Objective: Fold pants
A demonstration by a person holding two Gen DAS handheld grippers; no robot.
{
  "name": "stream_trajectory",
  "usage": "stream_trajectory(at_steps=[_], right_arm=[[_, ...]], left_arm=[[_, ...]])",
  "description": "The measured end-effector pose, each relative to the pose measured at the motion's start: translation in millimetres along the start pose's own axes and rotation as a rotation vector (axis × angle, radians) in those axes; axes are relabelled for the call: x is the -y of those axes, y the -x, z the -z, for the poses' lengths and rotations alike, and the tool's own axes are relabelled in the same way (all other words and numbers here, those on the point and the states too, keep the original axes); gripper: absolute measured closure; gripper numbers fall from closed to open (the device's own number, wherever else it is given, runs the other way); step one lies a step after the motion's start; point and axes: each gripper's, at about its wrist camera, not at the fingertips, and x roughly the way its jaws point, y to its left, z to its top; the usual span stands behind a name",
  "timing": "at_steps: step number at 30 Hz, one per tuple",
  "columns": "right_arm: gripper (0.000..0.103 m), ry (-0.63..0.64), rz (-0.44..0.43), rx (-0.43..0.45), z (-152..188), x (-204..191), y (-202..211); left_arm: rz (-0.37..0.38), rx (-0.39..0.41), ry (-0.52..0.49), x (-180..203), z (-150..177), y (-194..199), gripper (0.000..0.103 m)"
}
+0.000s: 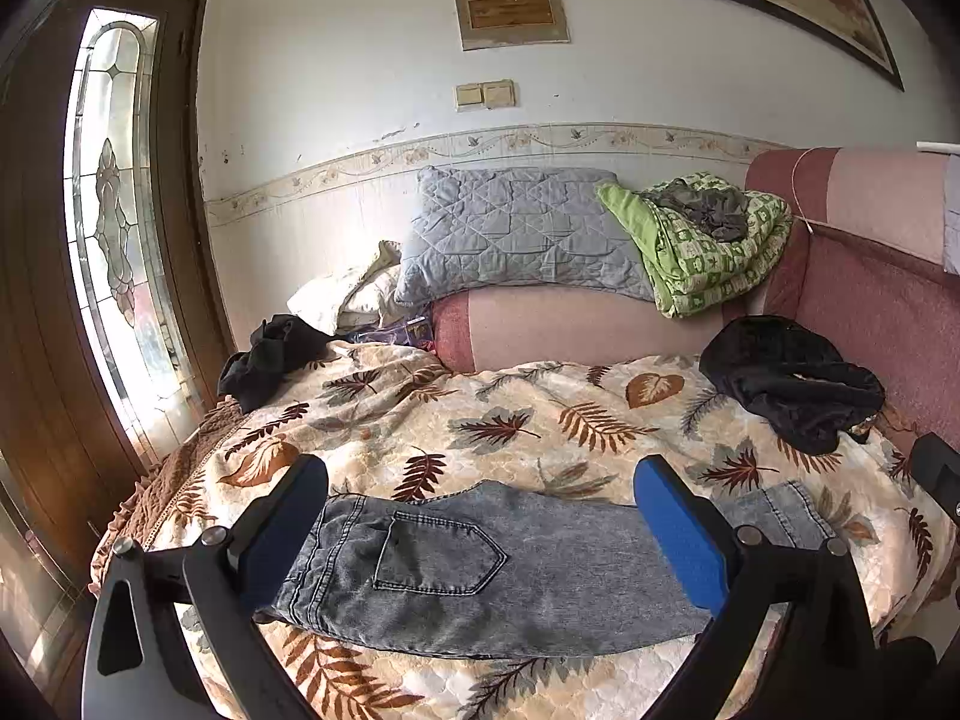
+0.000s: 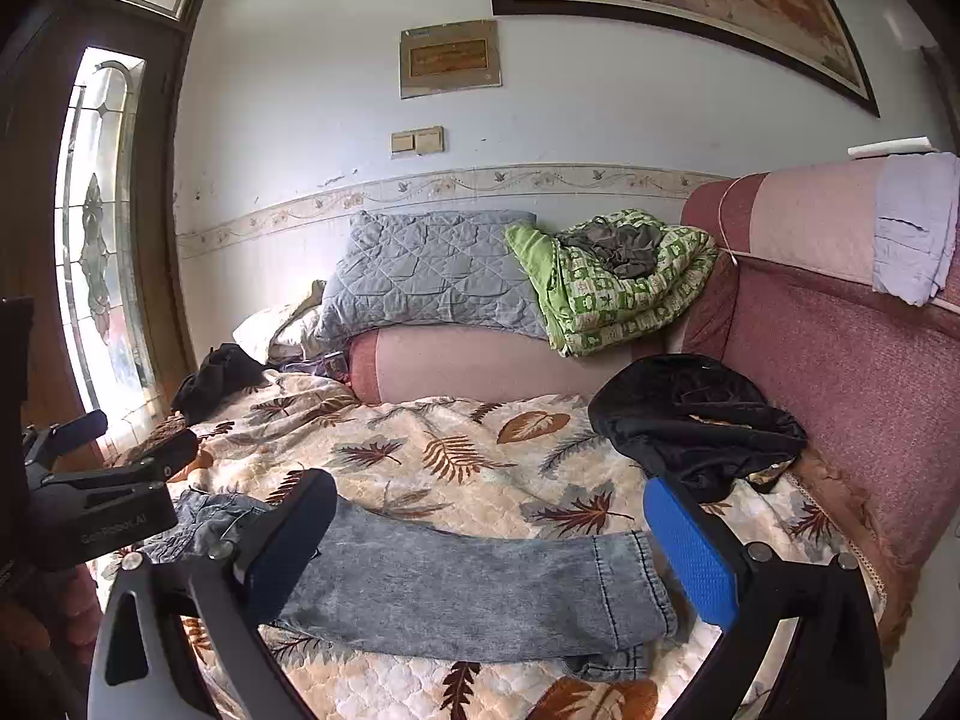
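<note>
Denim pants (image 1: 456, 576): left claw (image 1: 480, 516) wide over pocket, right claw (image 2: 489, 531) wide over hems.

Readable text is scarce. The black body of the left gripper (image 2: 111, 450), seen at the left edge of the right wrist view, carries faint pale lettering that looks like "GenRobot.AI". The framed plaque (image 1: 511, 12) on the wall holds lines of writing, too small and blurred to read in either view. The pants (image 1: 456, 570) show no legible label.
</note>
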Motion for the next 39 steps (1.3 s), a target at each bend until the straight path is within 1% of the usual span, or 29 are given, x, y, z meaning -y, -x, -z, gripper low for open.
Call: stream_trajectory(at_steps=[6, 11, 22, 27, 32, 39], right_arm=[[0.0, -0.003, -0.006, -0.001, 0.9, -1.3, -1.8], [0.0, 0.001, -0.019, -0.024, 2.5, -2.1, -5.2], [0.0, 0.008, -0.017, -0.016, 2.0, -1.9, -3.3], [0.0, 0.001, -0.011, 0.002, -0.8, 1.2, -0.6], [0.0, 0.003, -0.022, -0.008, 2.4, -1.5, -3.2], [0.0, 0.027, -0.034, -0.013, 6.5, -9.4, -4.1]], left_arm=[[0.006, -0.013, -0.006, 1.8, 1.9, -2.6, 0.001], [0.013, -0.026, -0.007, 3.7, 3.5, -5.0, 0.001], [0.016, -0.034, -0.009, 5.9, 5.5, -5.6, 0.001], [0.019, -0.043, 0.0, 4.0, 8.1, -7.7, 0.001], [0.016, -0.04, -0.004, 2.0, 7.5, -6.9, 0.001], [0.012, -0.056, 0.004, -1.5, 10.3, -11.6, 0.001]])
